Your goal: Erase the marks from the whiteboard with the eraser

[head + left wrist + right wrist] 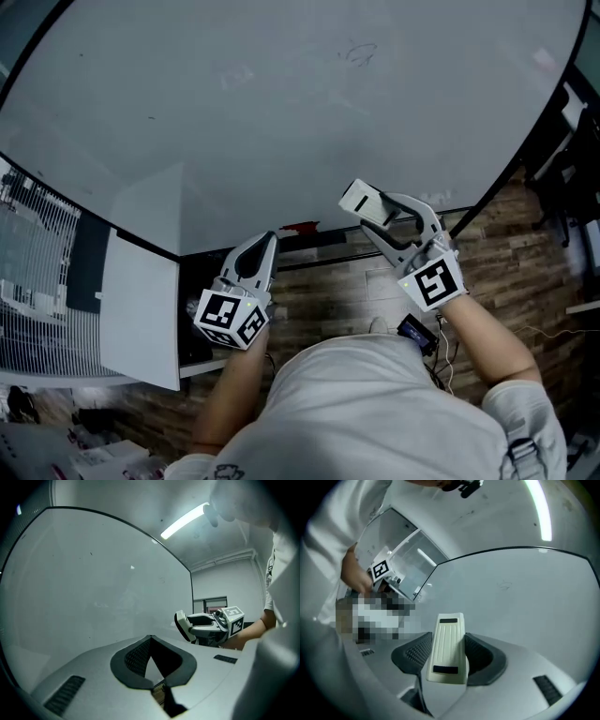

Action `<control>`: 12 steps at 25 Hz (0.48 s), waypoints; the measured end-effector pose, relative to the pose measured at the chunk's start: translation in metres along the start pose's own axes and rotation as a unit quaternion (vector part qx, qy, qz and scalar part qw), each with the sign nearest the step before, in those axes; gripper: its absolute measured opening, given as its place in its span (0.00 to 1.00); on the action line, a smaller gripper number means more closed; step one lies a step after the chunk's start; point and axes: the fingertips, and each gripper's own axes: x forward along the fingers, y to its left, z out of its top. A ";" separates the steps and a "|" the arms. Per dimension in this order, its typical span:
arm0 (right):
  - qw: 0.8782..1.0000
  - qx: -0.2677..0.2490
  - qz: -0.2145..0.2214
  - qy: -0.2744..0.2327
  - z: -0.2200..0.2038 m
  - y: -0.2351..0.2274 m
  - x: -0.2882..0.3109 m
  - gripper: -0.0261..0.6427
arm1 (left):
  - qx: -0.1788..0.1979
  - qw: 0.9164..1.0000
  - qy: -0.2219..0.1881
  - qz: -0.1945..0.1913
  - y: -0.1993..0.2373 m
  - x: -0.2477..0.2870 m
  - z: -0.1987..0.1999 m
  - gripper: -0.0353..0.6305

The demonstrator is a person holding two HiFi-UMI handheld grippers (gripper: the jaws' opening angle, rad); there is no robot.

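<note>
Straight ahead, whiteboard point(281, 112), with small mark point(358, 53) high on it, right of middle. Below its lower edge, over floor point(506, 272): left claw point(269, 239) at left, right claw point(377, 210) at right, apart. Between right claw's jaws, eraser point(360, 199), near the board's lower edge.

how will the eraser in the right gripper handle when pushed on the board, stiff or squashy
The eraser looks like a ribbed hard-plastic shell, so probably stiff and light. The right gripper clamps only its near part, so it may pivot under pressure. On the smooth whiteboard it should glide easily.
</note>
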 end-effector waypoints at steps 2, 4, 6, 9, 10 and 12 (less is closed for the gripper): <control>0.999 0.045 0.000 -0.025 0.021 0.022 0.004 0.39 | -0.003 1.000 -0.005 -0.003 0.005 -0.018 0.000 0.06; 0.995 0.085 -0.003 -0.047 0.041 0.043 0.004 0.39 | -0.007 1.000 -0.009 -0.007 0.008 -0.038 -0.001 0.06; 0.990 0.125 -0.008 -0.058 0.055 0.063 0.004 0.39 | -0.015 1.000 -0.013 -0.014 0.009 -0.055 -0.001 0.06; 0.984 0.170 -0.019 -0.057 0.067 0.089 0.004 0.39 | -0.032 0.999 -0.022 -0.032 0.003 -0.080 0.009 0.06; 0.982 0.179 -0.024 -0.051 0.070 0.097 0.002 0.39 | -0.035 0.998 -0.027 -0.042 -0.002 -0.090 0.012 0.06; 0.981 0.191 -0.031 -0.031 0.073 0.114 -0.004 0.39 | -0.034 0.997 -0.034 -0.060 -0.011 -0.107 0.016 0.06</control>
